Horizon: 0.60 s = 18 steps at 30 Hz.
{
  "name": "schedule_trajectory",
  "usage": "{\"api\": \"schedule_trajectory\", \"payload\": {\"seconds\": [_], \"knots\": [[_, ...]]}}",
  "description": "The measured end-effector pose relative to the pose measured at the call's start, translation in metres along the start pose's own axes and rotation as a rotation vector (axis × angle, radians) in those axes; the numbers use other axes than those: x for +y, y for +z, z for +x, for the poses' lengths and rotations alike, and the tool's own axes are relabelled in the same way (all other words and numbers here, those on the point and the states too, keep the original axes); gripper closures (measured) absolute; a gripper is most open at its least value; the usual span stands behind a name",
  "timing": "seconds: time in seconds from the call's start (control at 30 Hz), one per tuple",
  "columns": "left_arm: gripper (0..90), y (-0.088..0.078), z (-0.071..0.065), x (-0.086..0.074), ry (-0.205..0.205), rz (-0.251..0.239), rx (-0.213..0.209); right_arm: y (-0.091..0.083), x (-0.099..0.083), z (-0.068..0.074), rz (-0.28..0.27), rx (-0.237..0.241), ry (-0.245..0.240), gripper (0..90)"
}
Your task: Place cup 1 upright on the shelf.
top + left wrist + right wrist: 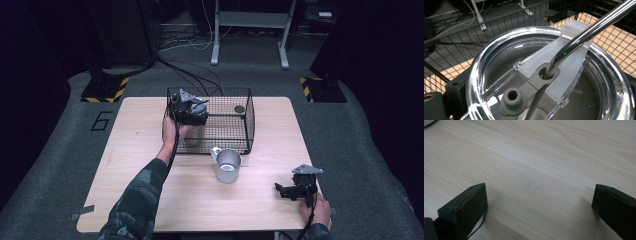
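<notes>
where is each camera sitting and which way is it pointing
High view: above the person's side, looking forward and down on the table; both forearms enter from below.
Left gripper view: on the left hand-held gripper at the wire basket, facing a clear lid and metal straw.
Right gripper view: on the right hand-held gripper, jaws apart above the table, as in the high view.

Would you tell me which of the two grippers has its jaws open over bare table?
The right gripper, near the table's front right corner; the left gripper is at the wire basket.
</notes>
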State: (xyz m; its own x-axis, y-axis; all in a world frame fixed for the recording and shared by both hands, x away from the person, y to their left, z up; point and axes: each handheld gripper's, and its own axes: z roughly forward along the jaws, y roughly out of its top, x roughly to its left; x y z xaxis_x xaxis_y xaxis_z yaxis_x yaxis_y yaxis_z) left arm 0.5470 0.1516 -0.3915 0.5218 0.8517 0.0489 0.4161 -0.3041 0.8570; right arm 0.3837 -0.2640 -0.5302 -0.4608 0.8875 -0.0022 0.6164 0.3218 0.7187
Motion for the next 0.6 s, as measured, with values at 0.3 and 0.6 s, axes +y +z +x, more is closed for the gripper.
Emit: {"api": "schedule_trajectory", "payload": {"seconds": [0.3, 0.6], "knots": [[3.9, 0.007, 0.002, -0.006, -0.018, 0.016, 0.0, 0.0, 0.0, 0.0, 0.0, 0.0, 0.0, 0.0], [3.9, 0.011, 0.003, -0.011, -0.032, 0.015, -0.005, 0.0, 0.0, 0.0, 0.0, 0.0, -0.001, 0.0]]}}
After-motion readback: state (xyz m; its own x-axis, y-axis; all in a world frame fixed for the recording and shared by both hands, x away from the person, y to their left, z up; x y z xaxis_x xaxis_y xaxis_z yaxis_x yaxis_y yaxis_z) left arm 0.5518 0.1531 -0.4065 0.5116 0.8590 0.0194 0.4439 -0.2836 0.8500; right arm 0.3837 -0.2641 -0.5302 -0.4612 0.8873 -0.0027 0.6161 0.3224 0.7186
